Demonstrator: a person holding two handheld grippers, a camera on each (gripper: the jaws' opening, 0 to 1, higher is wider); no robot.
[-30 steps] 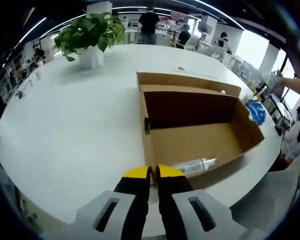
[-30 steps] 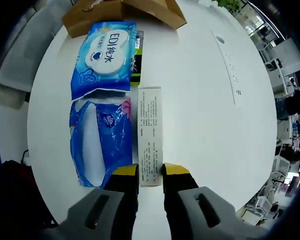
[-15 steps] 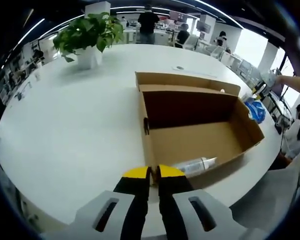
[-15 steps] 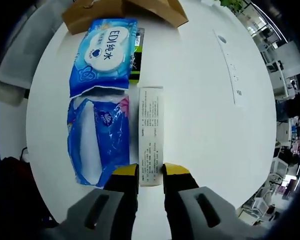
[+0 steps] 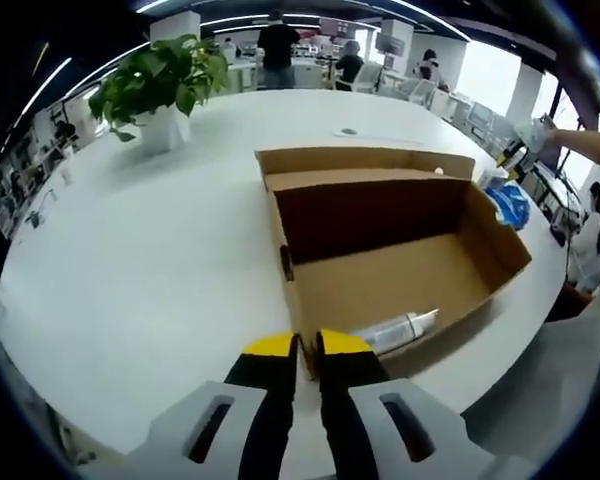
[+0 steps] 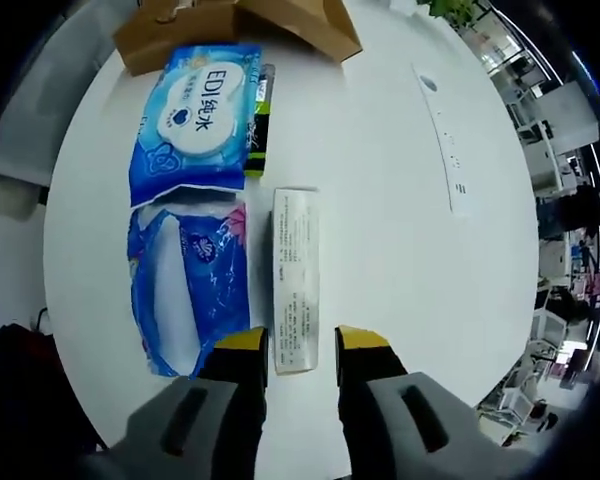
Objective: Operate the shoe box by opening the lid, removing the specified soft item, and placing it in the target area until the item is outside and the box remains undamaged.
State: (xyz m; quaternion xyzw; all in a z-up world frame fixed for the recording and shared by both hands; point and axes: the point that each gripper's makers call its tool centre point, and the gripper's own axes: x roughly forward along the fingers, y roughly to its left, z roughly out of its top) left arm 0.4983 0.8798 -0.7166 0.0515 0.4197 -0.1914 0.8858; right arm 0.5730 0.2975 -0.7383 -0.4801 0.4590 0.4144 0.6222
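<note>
Widening its jaws, the right gripper [image 6: 302,339] has let go of the long white carton [image 6: 295,279]: half a second ago the yellow tips bracketed the carton's near end closely, whereas gaps now show on both sides and the carton lies flat on the white table [image 6: 400,220]. It rests beside two blue soft packs, the wet-wipe pack [image 6: 193,118] and the clear-windowed pack [image 6: 189,284], with a dark green item [image 6: 260,112] partly under the first. Judged from this, placement in the target area is complete. The left gripper [image 5: 305,345] sits with jaws nearly together, holding nothing, at the near wall of the open shoe box [image 5: 480,240]. A tube [image 5: 400,328] remains inside; the box looks intact
</note>
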